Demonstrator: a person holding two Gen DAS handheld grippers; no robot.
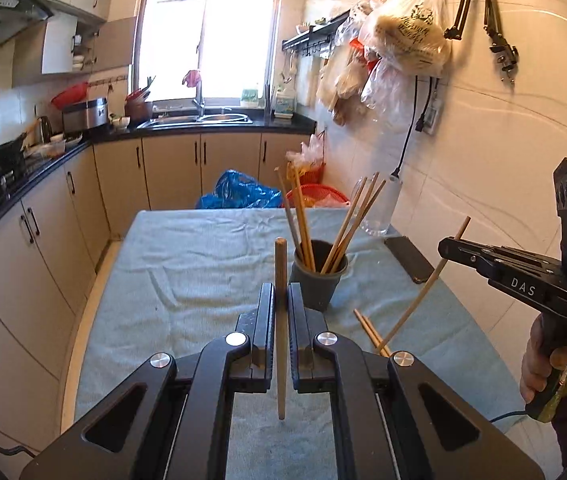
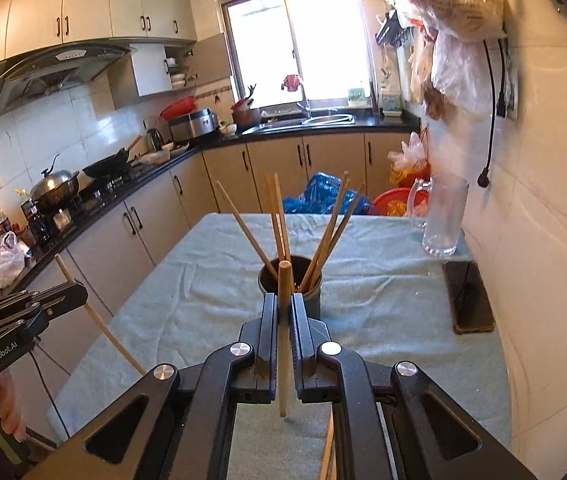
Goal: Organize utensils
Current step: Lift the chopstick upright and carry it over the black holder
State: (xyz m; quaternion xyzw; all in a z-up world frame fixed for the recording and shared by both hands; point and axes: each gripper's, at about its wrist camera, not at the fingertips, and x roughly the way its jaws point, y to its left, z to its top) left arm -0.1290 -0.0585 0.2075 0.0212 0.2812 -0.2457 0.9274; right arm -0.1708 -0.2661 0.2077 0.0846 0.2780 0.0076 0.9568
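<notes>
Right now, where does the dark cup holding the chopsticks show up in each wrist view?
Left wrist view: dark cup sits just right of centre on the cloth, beyond the gripper.
Right wrist view: dark cup is at centre, partly hidden behind the gripped chopstick.
Shared landmark: the black phone lies to its right by the wall.

A cup holding upright chopsticks stands mid-desk. Right of it lies a phone; behind the phone, a glass mug by the wall.
</notes>
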